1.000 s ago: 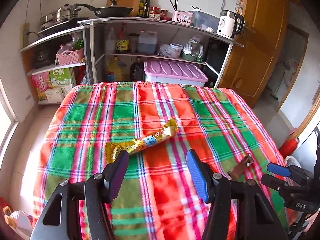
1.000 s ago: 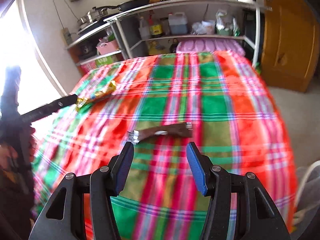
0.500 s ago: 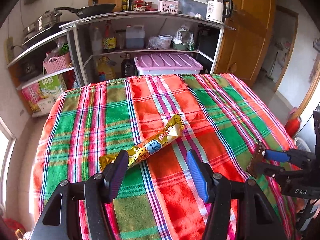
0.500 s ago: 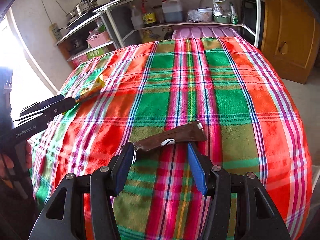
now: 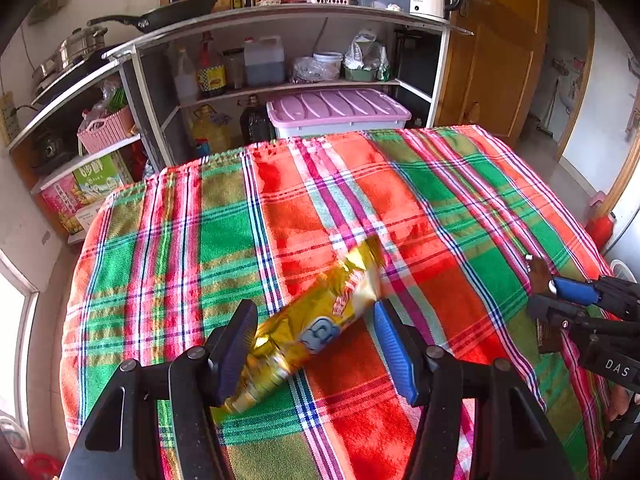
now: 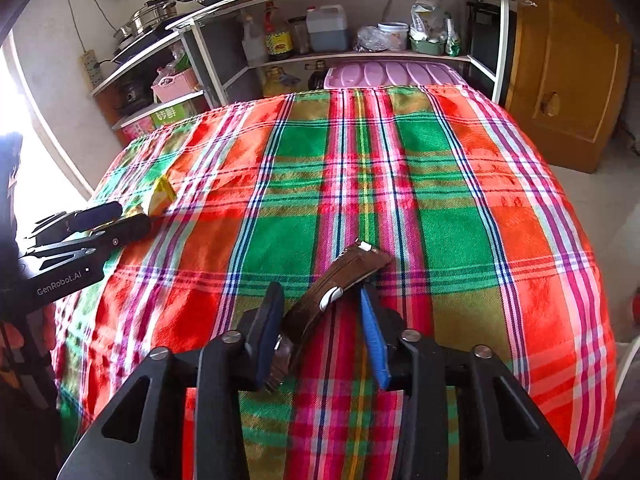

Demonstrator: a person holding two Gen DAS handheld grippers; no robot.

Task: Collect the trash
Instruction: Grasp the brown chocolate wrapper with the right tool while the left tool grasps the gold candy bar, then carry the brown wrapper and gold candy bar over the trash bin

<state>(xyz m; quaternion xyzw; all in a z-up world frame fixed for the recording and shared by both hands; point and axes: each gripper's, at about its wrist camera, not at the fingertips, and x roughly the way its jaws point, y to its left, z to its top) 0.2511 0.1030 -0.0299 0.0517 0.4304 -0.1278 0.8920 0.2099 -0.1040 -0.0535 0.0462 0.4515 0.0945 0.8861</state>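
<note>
Lying on a table draped in a red, green and pink plaid cloth (image 5: 224, 240) are two pieces of trash. First is a long gold foil snack wrapper (image 5: 316, 328), crinkled and shiny, with red lettering and a blue-and-white emblem on its side. It slants across the left claw (image 5: 316, 346), its lower end against the dark left finger and its middle near the blue right one. These jaws have just been closing a little; whether the pads actually press the foil cannot be told, and the wrapper's near end is blurred.

Right of the gold wrapper, nearer the cloth's edge, is a narrow dark brown wrapper (image 6: 340, 280) with a white oval mark and a white tip. The right claw (image 6: 322, 332) has just been closing around it, and the wrapper sits wedged at a slant between the jaws, touching both pads; its near end is hidden behind the left pad.

From the left wrist view, only a small brown corner of that second wrapper shows beside the right claw's blue finger (image 5: 576, 292).

Behind the table, past the gold wrapper, stands a shelf unit (image 5: 280, 40) crowded with bottles, pans and a kettle, above a lilac-lidded storage bin (image 5: 336, 110).
</note>
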